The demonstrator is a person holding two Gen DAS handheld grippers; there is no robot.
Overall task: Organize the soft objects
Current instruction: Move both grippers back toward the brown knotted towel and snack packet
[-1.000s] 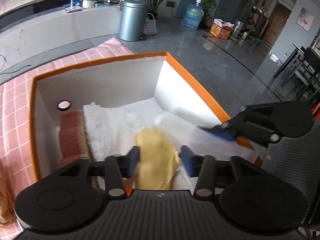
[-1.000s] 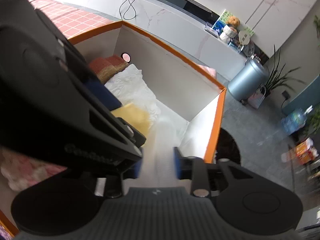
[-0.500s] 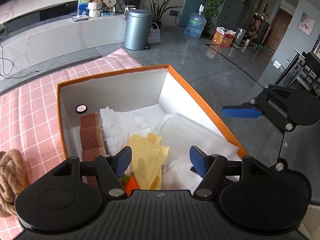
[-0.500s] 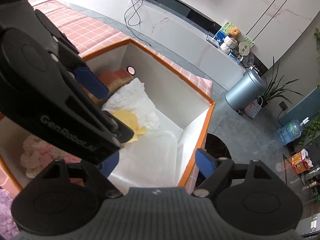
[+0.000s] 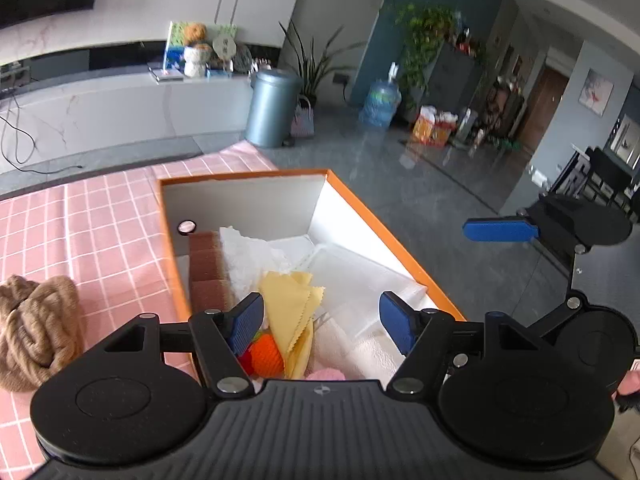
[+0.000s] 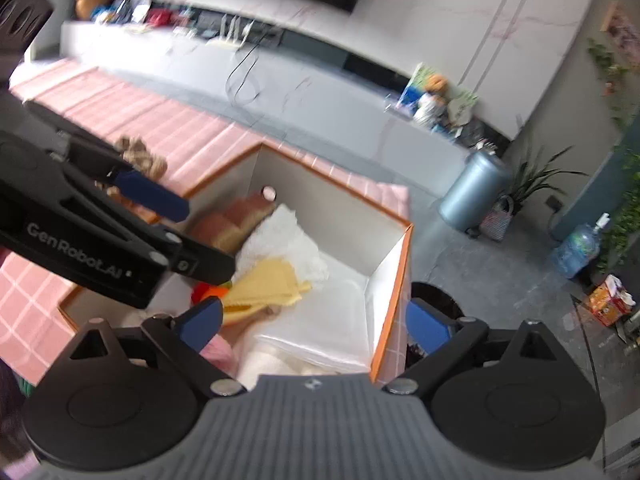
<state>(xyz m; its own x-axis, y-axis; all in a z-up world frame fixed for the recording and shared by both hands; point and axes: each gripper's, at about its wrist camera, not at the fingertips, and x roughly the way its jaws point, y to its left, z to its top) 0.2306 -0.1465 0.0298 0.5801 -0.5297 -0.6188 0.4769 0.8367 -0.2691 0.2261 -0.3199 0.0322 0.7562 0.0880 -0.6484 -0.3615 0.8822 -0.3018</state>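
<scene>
An orange-rimmed white box (image 5: 394, 240) (image 6: 402, 264) sits on the pink checked tablecloth (image 5: 80, 220). In it lie a yellow cloth (image 5: 294, 312) (image 6: 268, 276), a white towel (image 5: 248, 256) (image 6: 288, 236), a brown sponge (image 5: 206, 264) (image 6: 232, 220), a clear plastic pouch (image 5: 360, 280) (image 6: 332, 320), an orange knit piece (image 5: 266, 354) and something pink (image 5: 326, 375) (image 6: 218, 350). My left gripper (image 5: 322, 322) is open and empty above the box's near end. My right gripper (image 6: 314, 320) is open and empty, raised above the box's right side.
A brown knitted bundle (image 5: 36, 328) (image 6: 138, 156) lies on the cloth left of the box. The table's right edge runs beside the box, with grey floor (image 5: 400, 184) beyond. A grey bin (image 5: 272, 108) and a low white cabinet (image 5: 120, 108) stand behind.
My left gripper let go of the yellow cloth and my right let go of the plastic pouch; both opened wide and lifted up and back out of the box.
</scene>
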